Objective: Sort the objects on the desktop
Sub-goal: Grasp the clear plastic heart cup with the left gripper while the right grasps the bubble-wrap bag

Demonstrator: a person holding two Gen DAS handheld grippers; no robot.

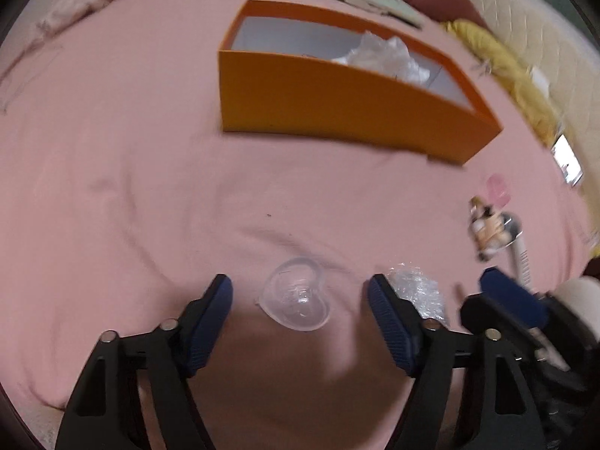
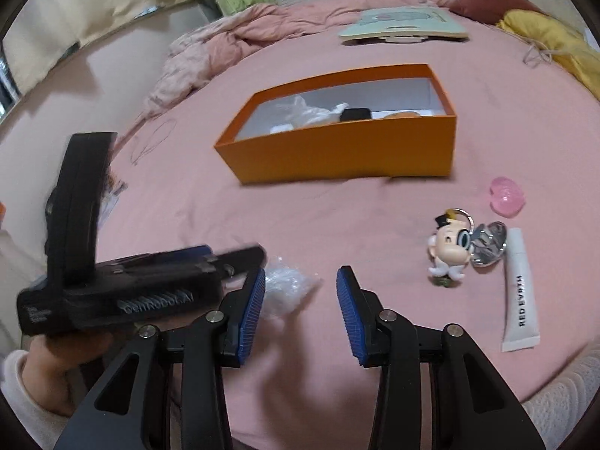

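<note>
A clear heart-shaped box lies on the pink sheet between the blue pads of my left gripper. The pads stand apart from it on both sides, so the gripper is open. Just right of it lies a crumpled clear plastic wrap. In the right wrist view that wrap sits in the gap of my right gripper, close to the left pad and not pinched; this gripper is open too. The orange box stands open beyond, with white wrapping and small items inside.
A big-eyed figurine, a round mirror, a white tube and a pink heart box lie at the right. A pale green board and yellow cloth lie behind. A hand holds the left gripper's black body.
</note>
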